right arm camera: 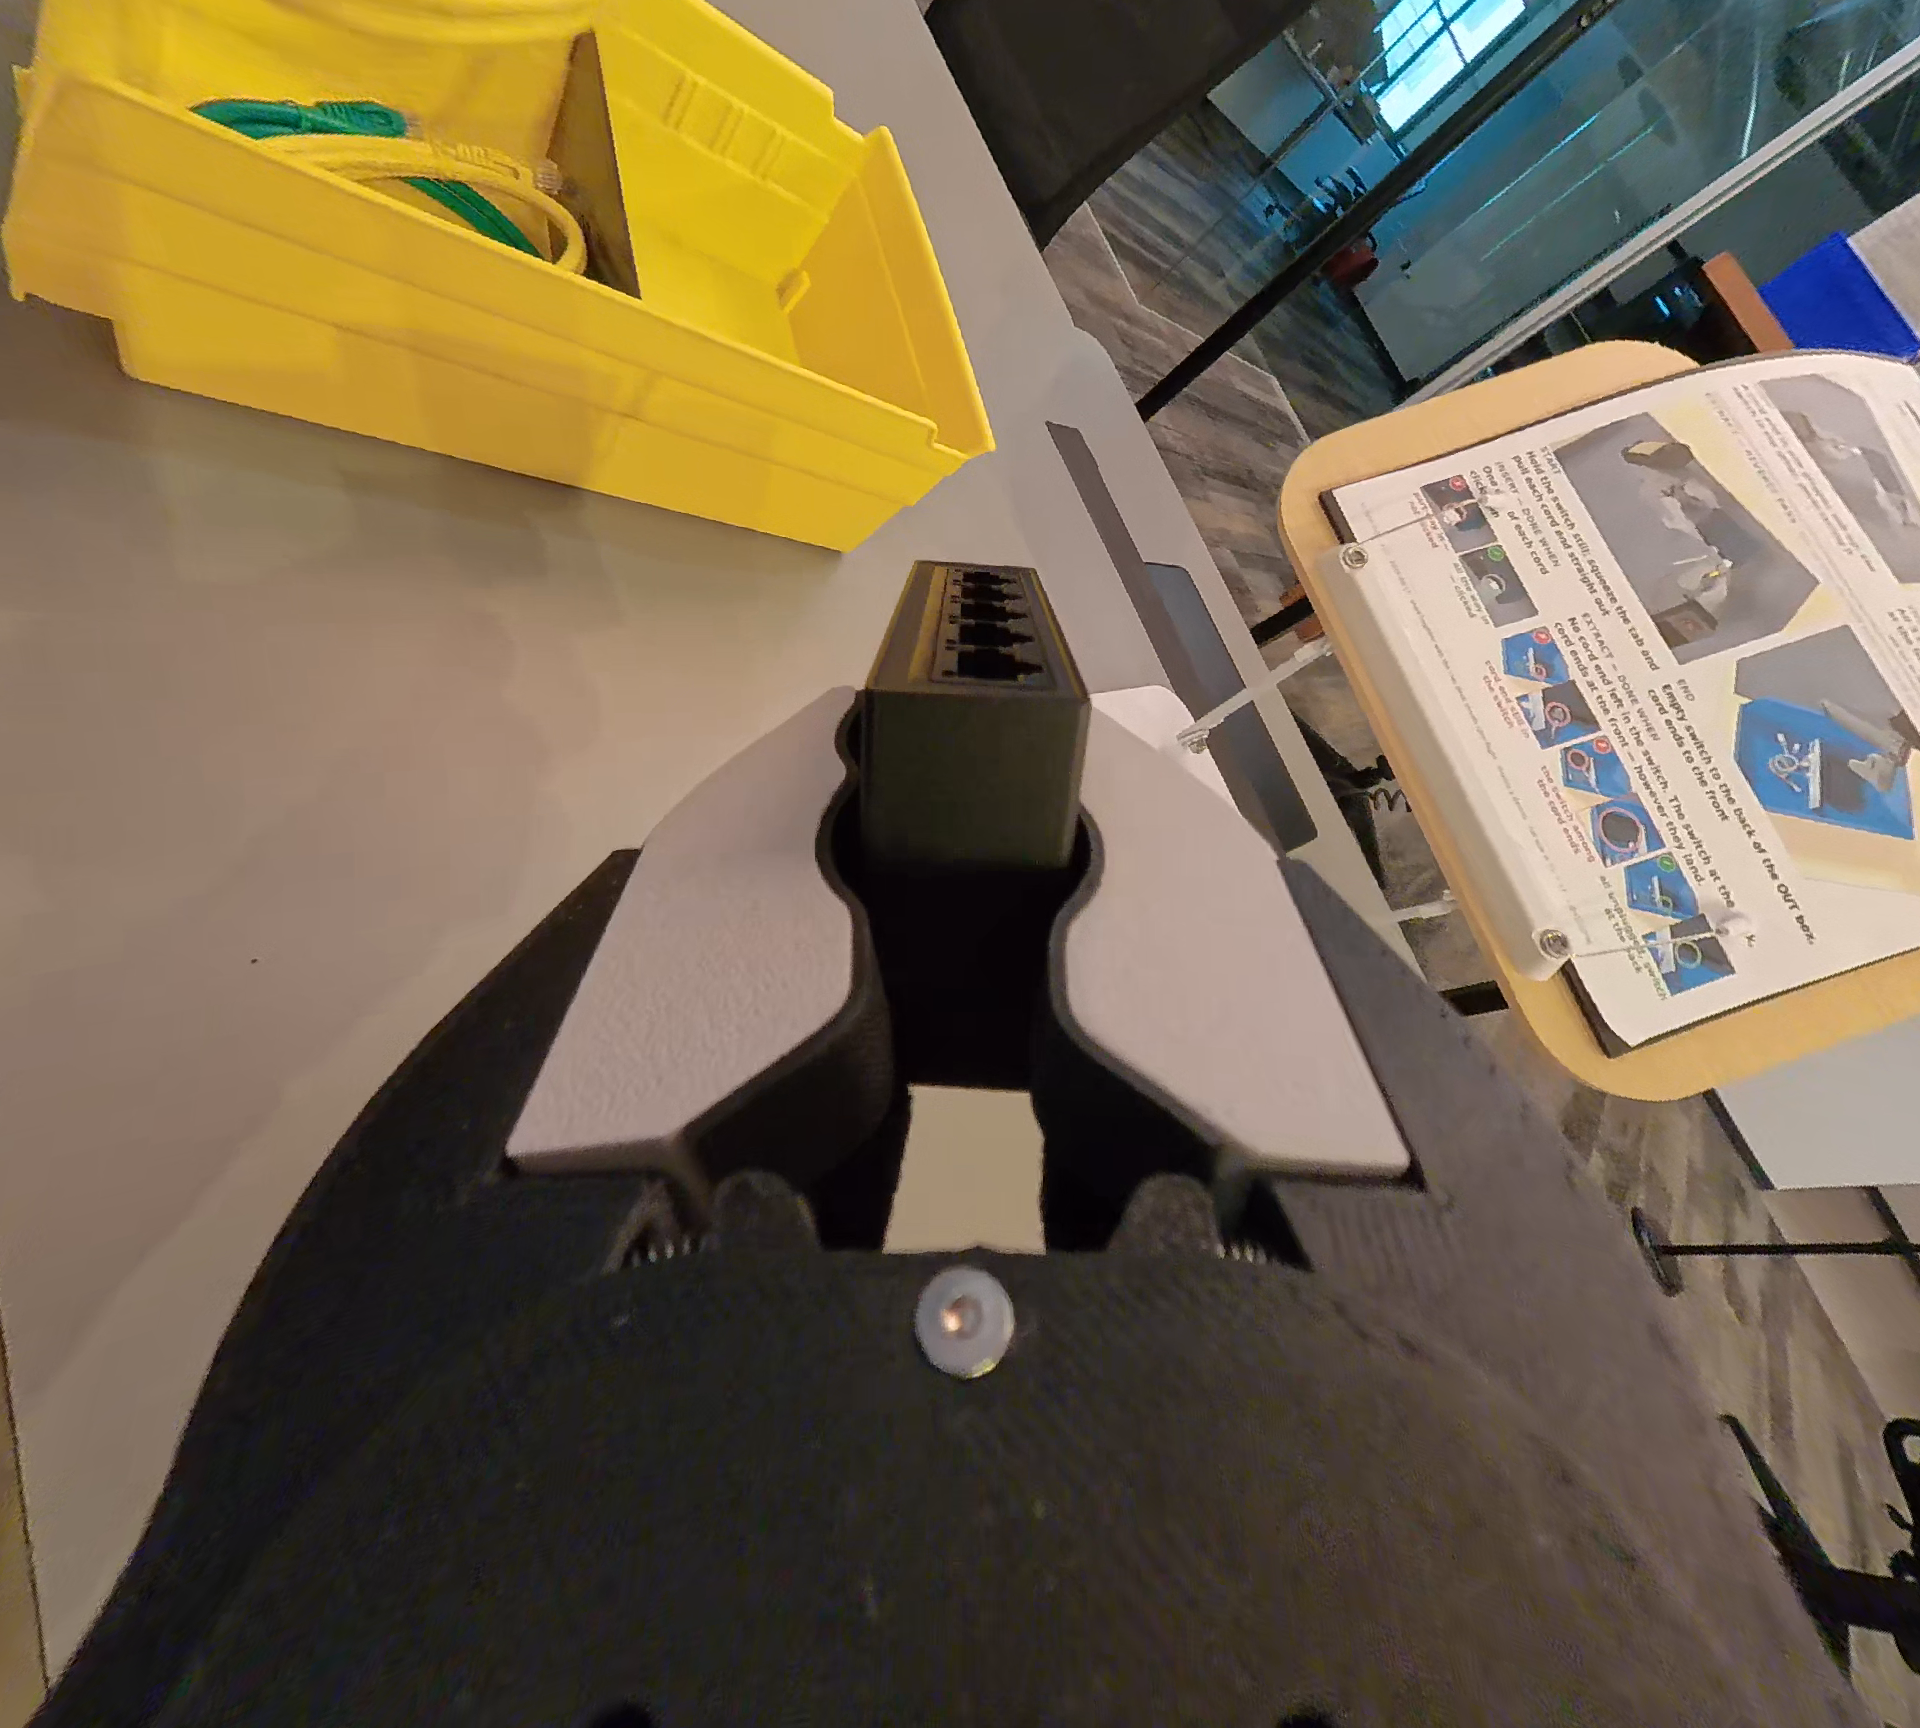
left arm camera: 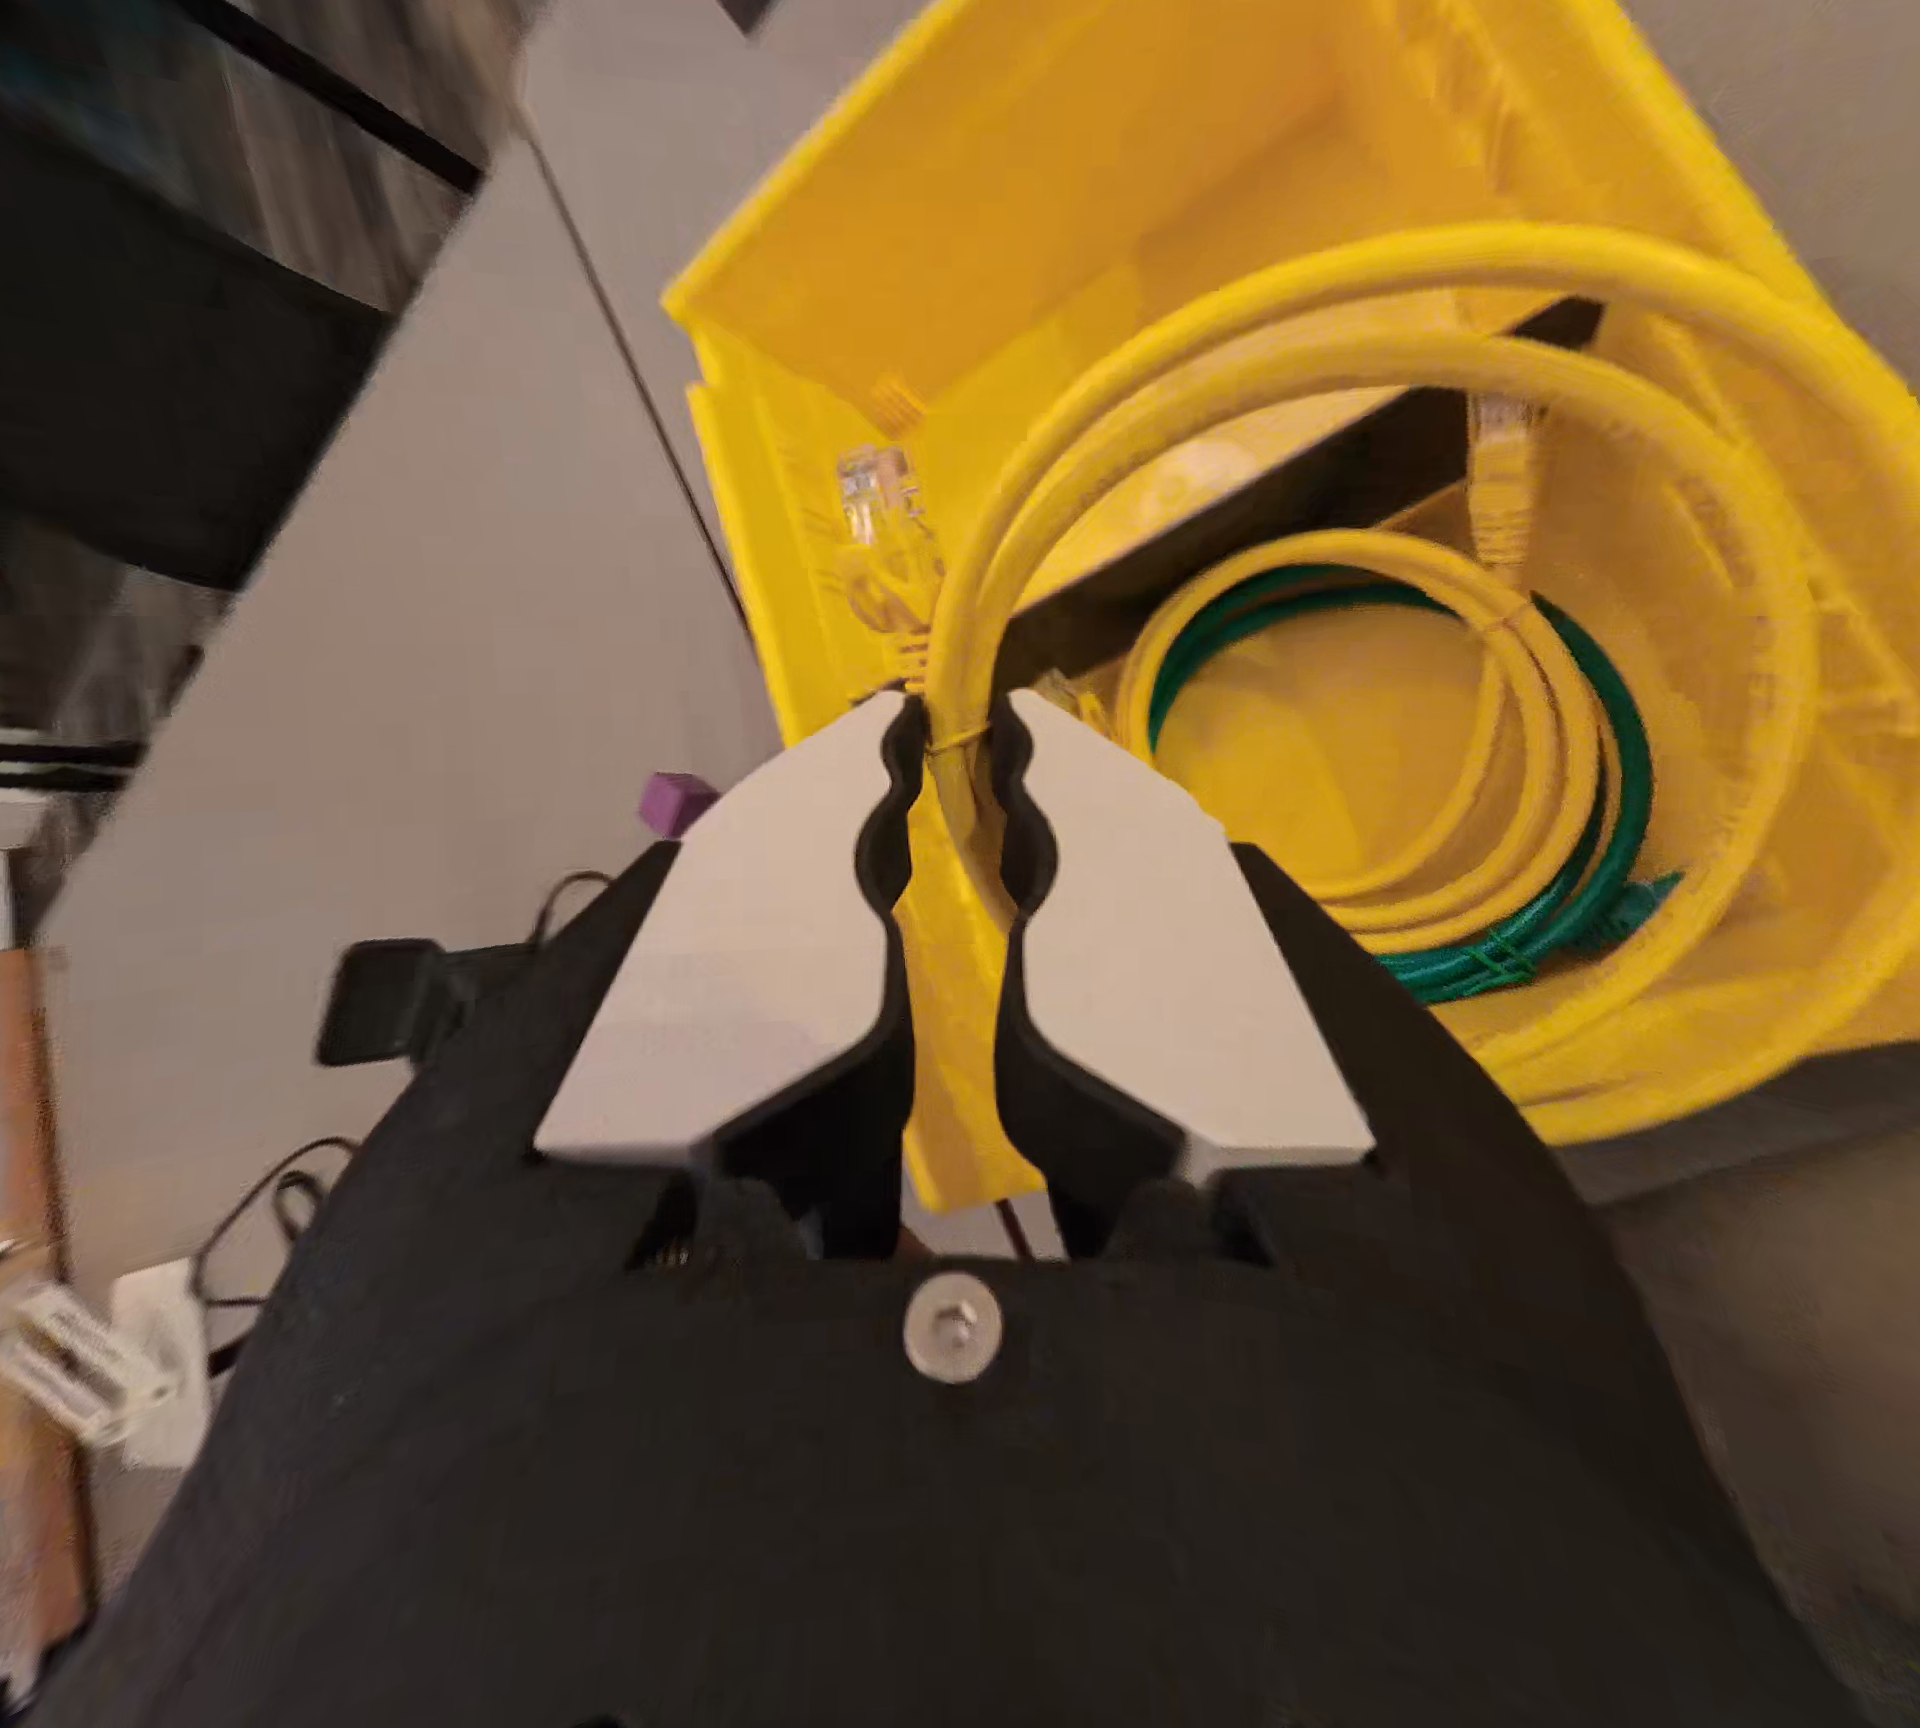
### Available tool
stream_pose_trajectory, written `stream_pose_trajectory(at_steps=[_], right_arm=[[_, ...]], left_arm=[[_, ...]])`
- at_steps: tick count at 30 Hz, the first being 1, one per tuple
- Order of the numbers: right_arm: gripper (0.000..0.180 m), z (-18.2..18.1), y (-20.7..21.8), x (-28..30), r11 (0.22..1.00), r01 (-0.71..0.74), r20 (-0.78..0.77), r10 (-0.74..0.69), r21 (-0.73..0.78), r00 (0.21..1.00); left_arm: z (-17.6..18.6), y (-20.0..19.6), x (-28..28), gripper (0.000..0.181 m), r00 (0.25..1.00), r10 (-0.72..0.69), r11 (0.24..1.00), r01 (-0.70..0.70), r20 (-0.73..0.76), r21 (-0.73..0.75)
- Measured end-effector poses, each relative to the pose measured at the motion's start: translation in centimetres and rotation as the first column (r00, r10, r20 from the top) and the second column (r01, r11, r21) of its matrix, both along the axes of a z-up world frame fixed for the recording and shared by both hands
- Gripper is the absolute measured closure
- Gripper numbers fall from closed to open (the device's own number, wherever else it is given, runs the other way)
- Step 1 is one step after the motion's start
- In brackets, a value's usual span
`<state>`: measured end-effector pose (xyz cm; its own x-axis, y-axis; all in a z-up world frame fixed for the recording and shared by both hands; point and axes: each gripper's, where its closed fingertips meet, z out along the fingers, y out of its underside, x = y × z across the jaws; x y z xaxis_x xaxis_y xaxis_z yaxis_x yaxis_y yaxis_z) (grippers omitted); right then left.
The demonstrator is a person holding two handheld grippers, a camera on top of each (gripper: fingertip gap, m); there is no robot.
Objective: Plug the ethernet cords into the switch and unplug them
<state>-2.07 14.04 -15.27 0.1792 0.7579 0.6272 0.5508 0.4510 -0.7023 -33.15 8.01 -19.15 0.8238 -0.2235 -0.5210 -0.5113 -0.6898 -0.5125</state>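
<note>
The left gripper (left arm camera: pixel 958 748) is clamped on a coiled yellow cord (left arm camera: pixel 1351 307), pinching the bundle at its tie, and holds it above the yellow bin (left arm camera: pixel 1091 120). One clear plug (left arm camera: pixel 878 499) of this cord hangs just left of the fingertips; a second plug (left arm camera: pixel 1501 473) hangs inside the loop on the right. A smaller yellow coil (left arm camera: pixel 1382 712) and a green cord (left arm camera: pixel 1600 795) lie in the bin's near compartment, beside a dark divider (left arm camera: pixel 1299 494). The right gripper (right arm camera: pixel 971 743) is closed on the near end of the black switch (right arm camera: pixel 971 691), which rests on the grey table (right arm camera: pixel 312 743), near the bin, ports (right arm camera: pixel 982 629) facing up and away. All visible ports are empty. An instruction sheet (right arm camera: pixel 1662 691) stands on a board to the right. Risk: the cord is gripped at the bundle, not at a plug, so the plug cannot be aimed; a regrip is likely required. The tied coil may snag the bin wall. A skewed insertion could tip the switch in its grip.
</note>
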Motion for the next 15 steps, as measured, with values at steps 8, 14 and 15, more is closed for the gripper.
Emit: stream_pose_trajectory(at_steps=[8, 14, 15], right_arm=[[0.146, 0.8, 1.1, 1.5, 0.999, 0.05, -0.005, -0.05, 0.023, 0.999], [0.15, 2.1, 3.9, 5.8, 0.984, 0.172, -0.049, -0.17, 0.036, 0.984], [0.15, 2.3, 4.2, 6.5, 0.982, 0.187, -0.059, -0.185, 0.031, 0.981]], left_arm=[[5.3, 2.5, 12.2, 0.169, 0.927, -0.373, 0.928, 0.373, -0.045, 0.001], [-1.2, 3.0, 25.7, 0.169, 0.846, -0.492, 0.841, 0.523, 0.203, -0.138], [-3.2, 3.2, 27.1, 0.168, 0.84, -0.506, 0.828, 0.536, 0.193, -0.164]])
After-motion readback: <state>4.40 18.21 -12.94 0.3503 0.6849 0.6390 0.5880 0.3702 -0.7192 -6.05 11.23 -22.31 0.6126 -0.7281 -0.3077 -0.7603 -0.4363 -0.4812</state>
